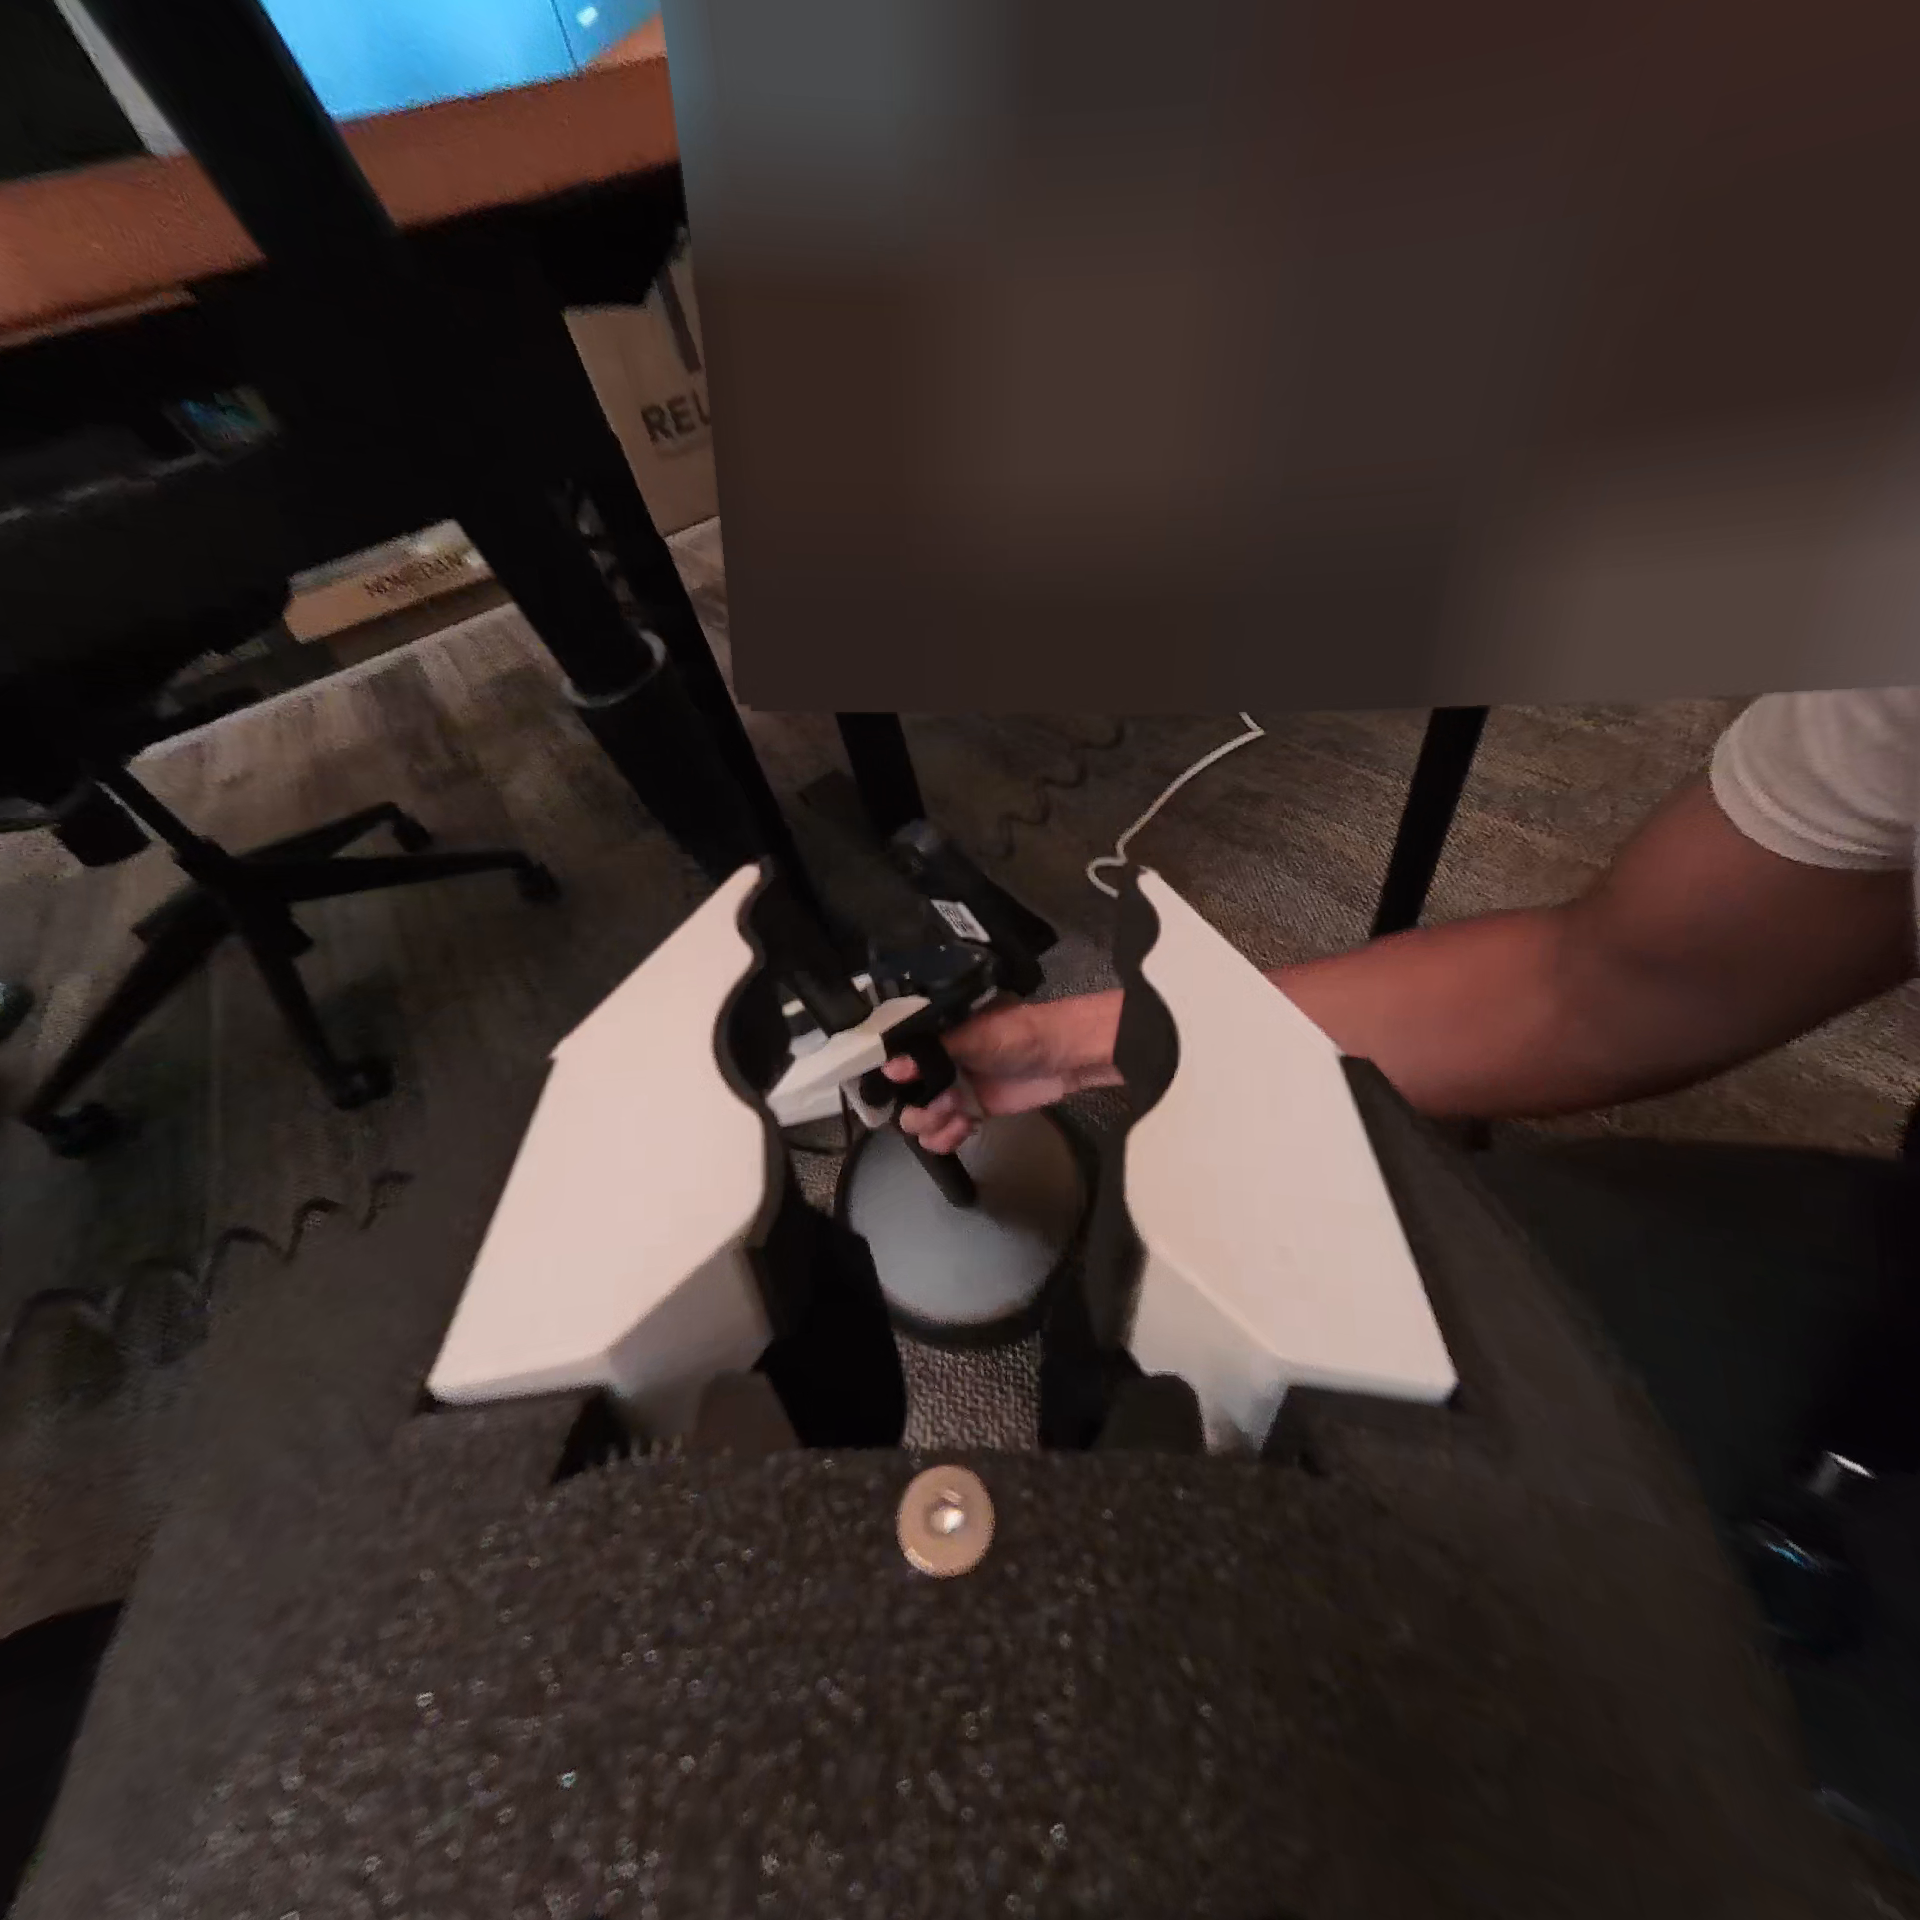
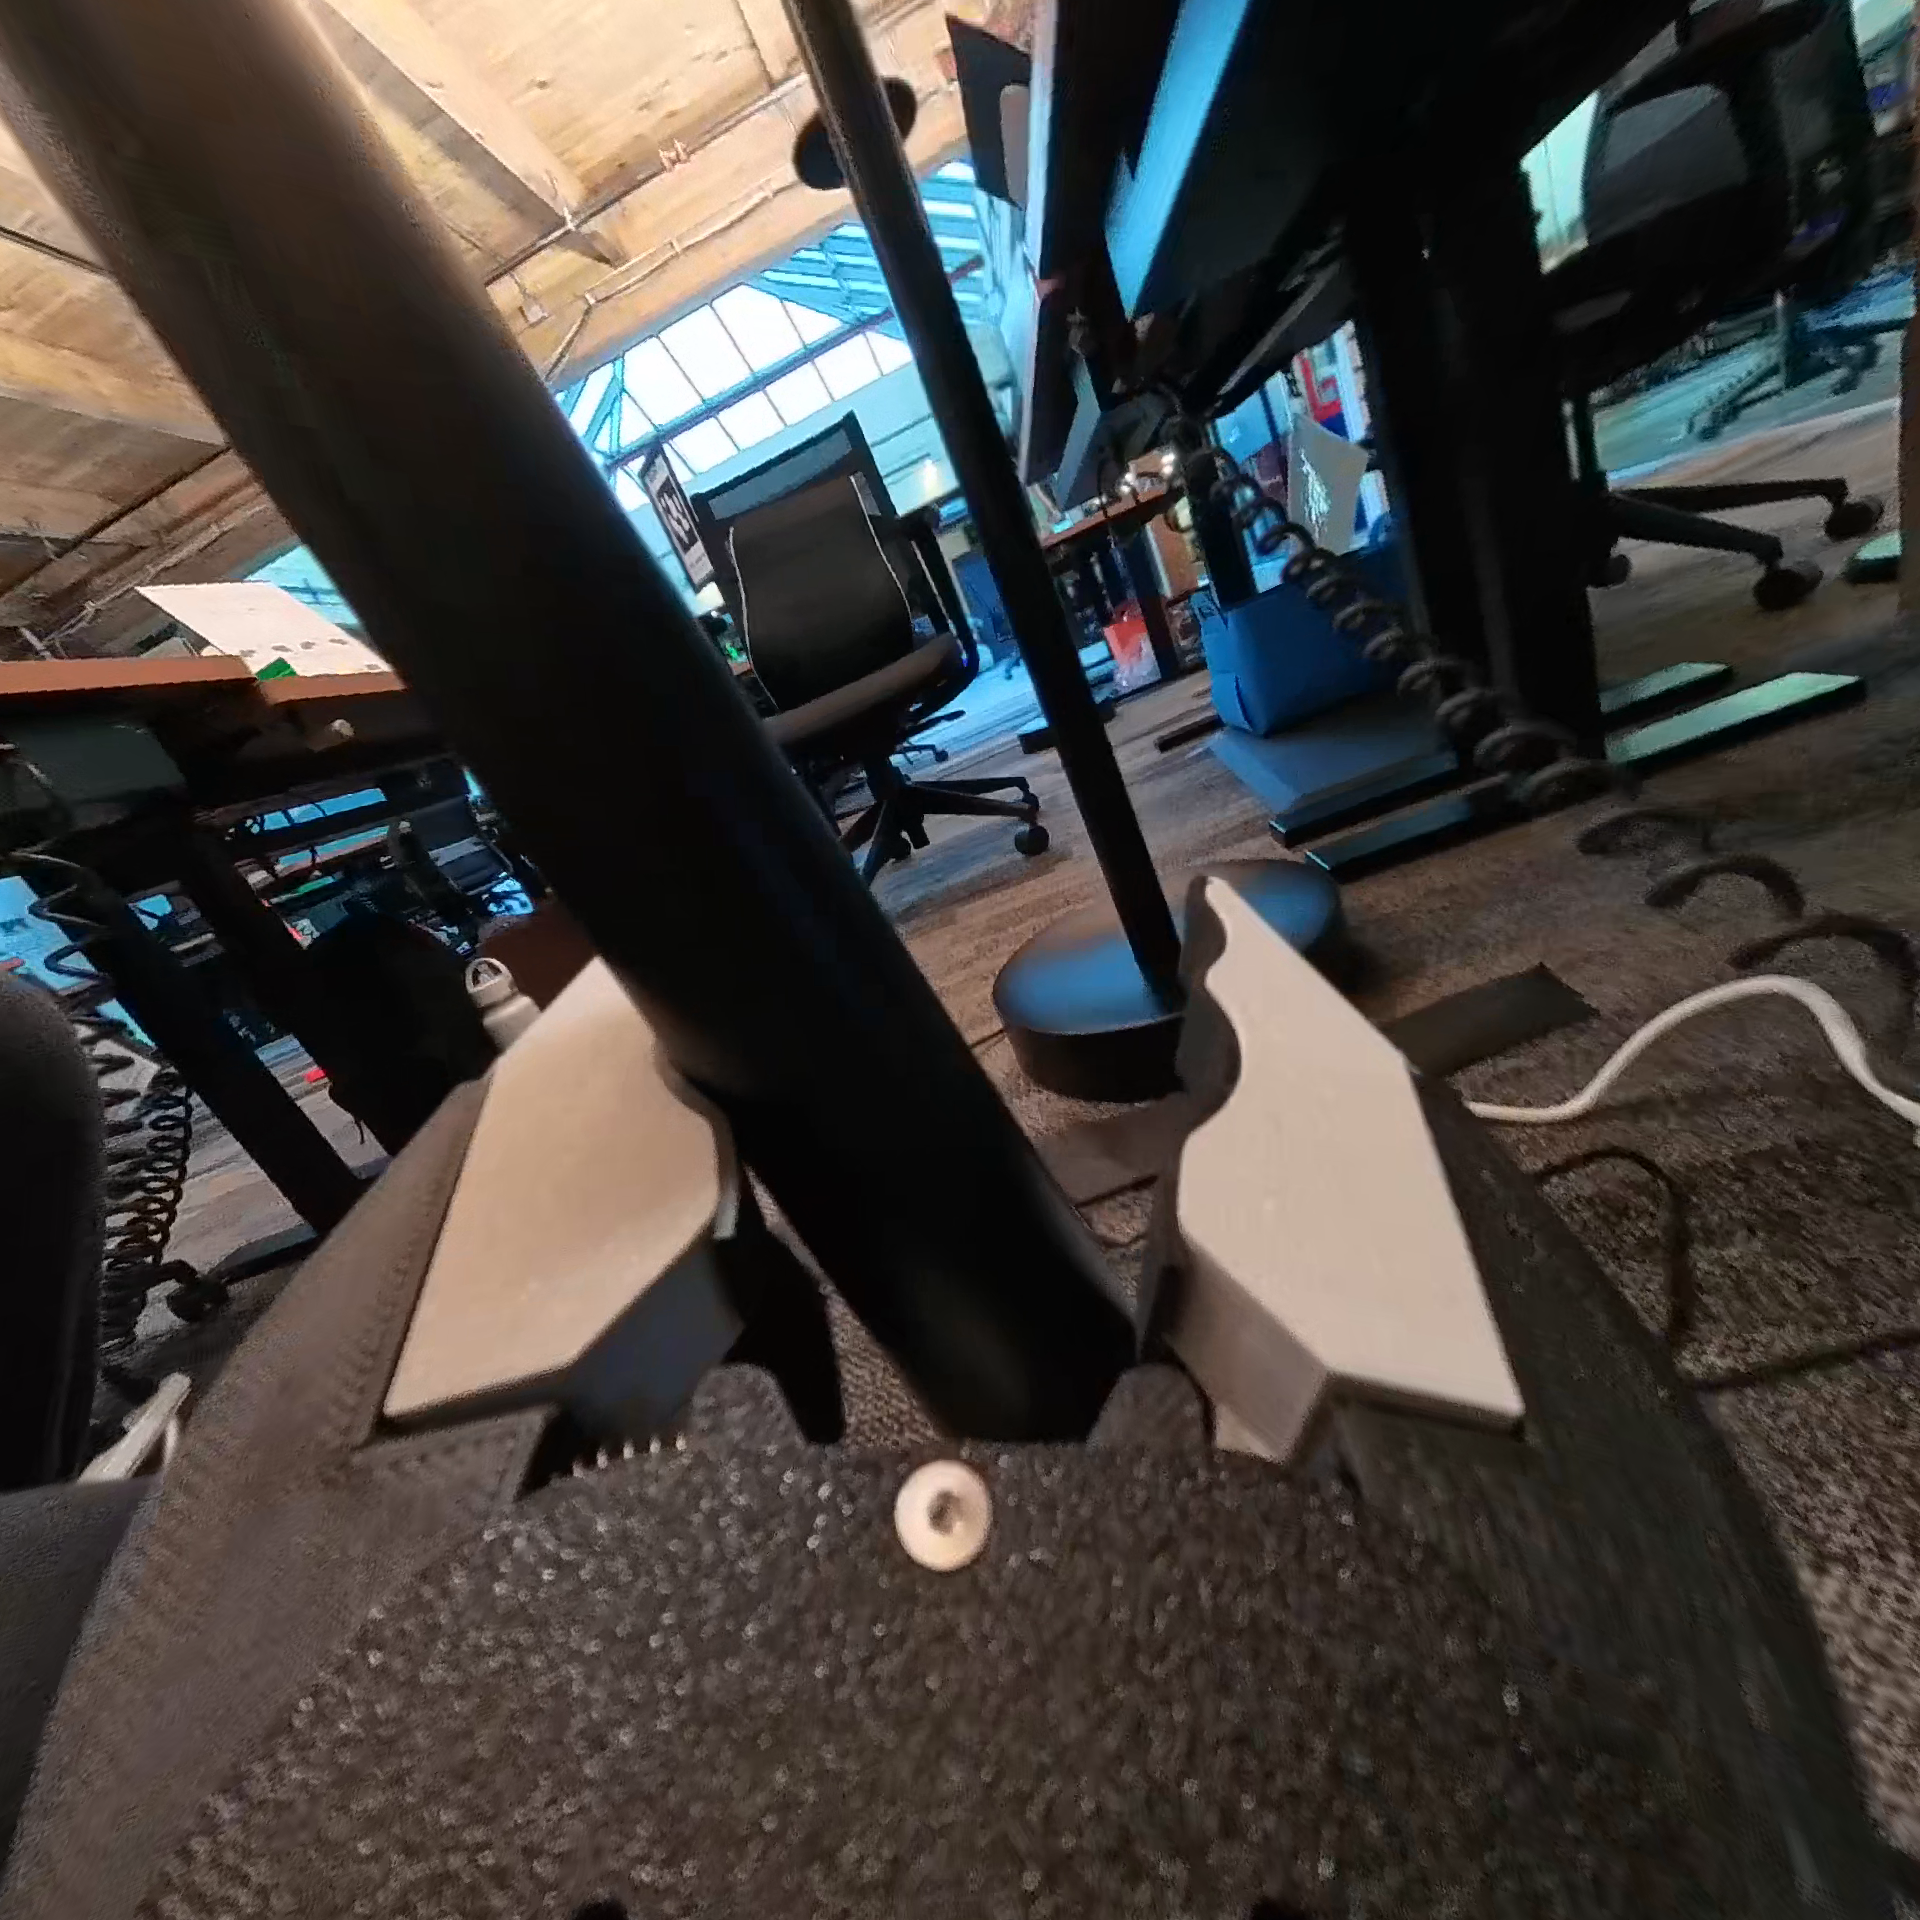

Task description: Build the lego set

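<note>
no lego shows in either view, so where the set lies cannot be told; both grippers are down near the carpeted floor (image 1: 1351, 810), below the level of the brown-topped desk (image 1: 312, 177), and the bricks are presumably up on a desk surface out of sight.

the relation that matters now is the thick black pole (image 2: 582, 727). in the right wrist view it runs lengthwise up between the spread jaws of the right gripper (image 2: 935, 1049), leaning up to the left, close against the left finger; whether it is touched cannot be told. the gripper holds nothing. a thinner black pole (image 2: 997, 520) on a round dark base (image 2: 1091, 997) stands just beyond.

the left gripper (image 1: 945, 1018) also has its jaws spread and empty. through them the left wrist view shows the person's hand (image 1: 997, 1060) around the black handle of the right gripper (image 1: 914, 997), beside the pole, with a pale round base (image 1: 956, 1236) on the carpet below.

the fingers are smooth white plastic with scalloped inner edges, set in grainy black bodies. the carpet is grey and coarse; a white cable (image 2: 1662, 1039) lies across it.

judged from this, building has not begun, and both grippers must rise toward the desk.
</note>
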